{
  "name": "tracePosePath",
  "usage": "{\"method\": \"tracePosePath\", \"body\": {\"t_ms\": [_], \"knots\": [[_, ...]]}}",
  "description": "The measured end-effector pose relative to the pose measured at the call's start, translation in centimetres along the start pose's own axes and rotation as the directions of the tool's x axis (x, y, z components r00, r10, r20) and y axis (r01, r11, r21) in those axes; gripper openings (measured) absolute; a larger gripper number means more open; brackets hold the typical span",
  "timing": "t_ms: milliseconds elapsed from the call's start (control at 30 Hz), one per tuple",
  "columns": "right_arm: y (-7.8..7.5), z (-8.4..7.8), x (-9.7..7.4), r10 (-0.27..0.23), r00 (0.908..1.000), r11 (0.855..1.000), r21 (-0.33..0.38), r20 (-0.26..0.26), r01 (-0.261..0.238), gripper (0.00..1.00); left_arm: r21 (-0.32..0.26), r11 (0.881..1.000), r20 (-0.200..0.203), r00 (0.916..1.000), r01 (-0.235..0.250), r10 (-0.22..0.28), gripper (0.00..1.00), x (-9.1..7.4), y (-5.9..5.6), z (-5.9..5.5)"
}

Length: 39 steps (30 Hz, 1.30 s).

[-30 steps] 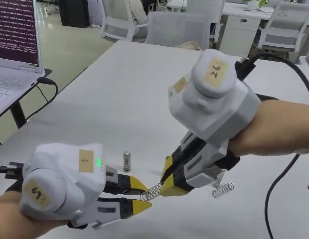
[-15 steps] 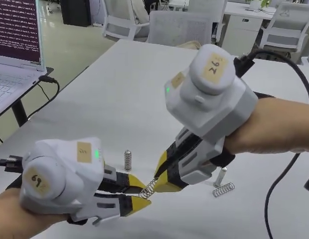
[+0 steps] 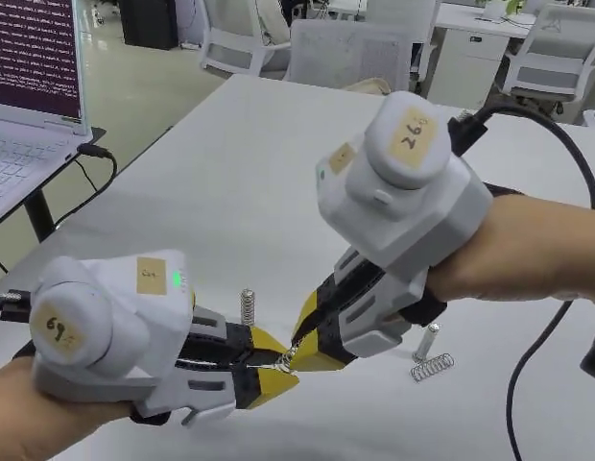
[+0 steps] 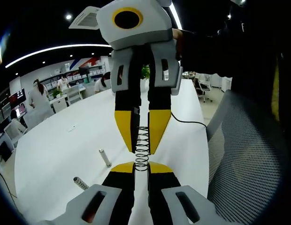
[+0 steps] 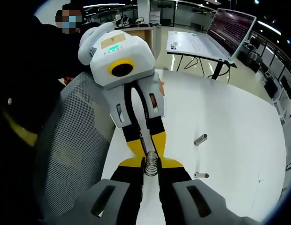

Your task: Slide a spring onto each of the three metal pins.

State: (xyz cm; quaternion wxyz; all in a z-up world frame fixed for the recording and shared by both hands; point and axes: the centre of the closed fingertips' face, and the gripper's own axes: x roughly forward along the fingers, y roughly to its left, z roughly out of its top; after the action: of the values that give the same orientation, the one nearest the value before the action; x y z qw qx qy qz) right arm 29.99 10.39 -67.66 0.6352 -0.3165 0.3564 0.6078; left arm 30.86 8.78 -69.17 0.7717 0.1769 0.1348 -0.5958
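Note:
My left gripper [image 3: 278, 376] and right gripper [image 3: 299, 353] meet tip to tip low over the white table [image 3: 230, 192]. A small steel spring [image 3: 286, 358] bridges the two sets of yellow fingertips. In the right gripper view my right gripper [image 5: 151, 168] is shut on the spring [image 5: 151, 165], and a thin metal pin [image 5: 142, 138] runs back between the left gripper's shut jaws. The left gripper view shows the spring [image 4: 142, 147] stretching from my left gripper [image 4: 141, 166] up into the right gripper's tips. One pin [image 3: 247, 305] stands upright wearing a spring. A bare pin [image 3: 427, 341] stands to the right.
A loose spring [image 3: 432, 366] lies just in front of the bare pin. A black cable [image 3: 542, 346] trails from the right gripper over the table's right side. An open laptop [image 3: 29, 86] stands on a side table at the left, with office chairs [image 3: 345, 53] beyond the far edge.
The two grippers have closed in on each other, so less of the spring shows between their tips. The standing pins and the loose spring have stayed put.

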Motion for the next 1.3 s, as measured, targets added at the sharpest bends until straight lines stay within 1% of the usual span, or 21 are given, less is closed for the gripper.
{"method": "tracePosePath", "body": {"t_ms": [100,167,300,433,533,600,700,800,967,1100,1167,1300], "knots": [[0.1,0.0,0.1,0.005,1.0,1.0,0.001,0.002,-0.005,0.09,-0.018,1.0,0.023,0.9997,0.001,-0.001,0.02,0.0,0.0,0.5],[0.1,-0.1,0.2,0.002,1.0,1.0,-0.002,0.002,-0.002,0.09,-0.02,1.0,0.026,0.9997,0.003,-0.002,0.02,0.0,0.0,0.6],[0.1,-0.1,0.2,0.005,1.0,1.0,0.001,-0.001,-0.005,0.09,-0.022,1.0,0.025,0.9997,0.004,-0.003,0.02,0.1,-0.1,0.6],[-0.1,-0.1,0.1,-0.003,0.9999,1.0,0.001,-0.01,0.003,0.08,-0.021,1.0,0.028,0.9996,-0.004,0.004,0.03,0.1,0.1,0.7],[-0.1,-0.1,0.0,-0.002,0.9997,1.0,-0.004,-0.022,0.002,0.08,-0.013,1.0,0.027,0.9996,-0.007,0.007,0.03,0.2,0.1,0.8],[-0.2,-0.3,0.0,-0.005,0.9993,1.0,-0.009,-0.036,0.005,0.08,-0.019,1.0,0.024,0.9997,-0.004,0.004,0.04,0.2,0.0,0.7],[-0.3,-0.4,-0.1,-0.007,0.999,1.0,-0.01,-0.044,0.006,0.08,-0.034,0.999,0.023,0.9997,-0.003,0.004,0.11,0.2,0.0,0.7],[-0.4,-0.5,-0.2,-0.011,0.9986,1.0,-0.012,-0.051,0.01,0.08,-0.034,0.999,0.022,0.9998,0.001,0.0,0.13,0.2,-0.1,0.6],[-0.7,-0.9,-0.6,-0.017,0.9981,1.0,-0.006,-0.06,0.017,0.08,-0.041,0.999,0.008,0.9998,0.018,-0.018,0.19,0.3,-0.5,0.2],[-1.2,-1.2,-0.9,-0.031,0.9971,1.0,-0.004,-0.069,0.03,0.08,-0.054,0.998,0.006,0.9995,0.032,-0.032,0.28,0.2,-0.8,-0.1],[-1.4,-1.3,-1.1,-0.035,0.997,0.999,-0.002,-0.069,0.035,0.08,-0.062,0.997,0.007,0.9993,0.038,-0.037,0.34,0.2,-1.0,-0.2],[-1.7,-1.5,-1.3,-0.043,0.9966,0.999,-0.001,-0.071,0.043,0.08,-0.079,0.996,-0.003,0.9992,0.041,-0.041,0.4,0.2,-1.1,-0.6]]}}
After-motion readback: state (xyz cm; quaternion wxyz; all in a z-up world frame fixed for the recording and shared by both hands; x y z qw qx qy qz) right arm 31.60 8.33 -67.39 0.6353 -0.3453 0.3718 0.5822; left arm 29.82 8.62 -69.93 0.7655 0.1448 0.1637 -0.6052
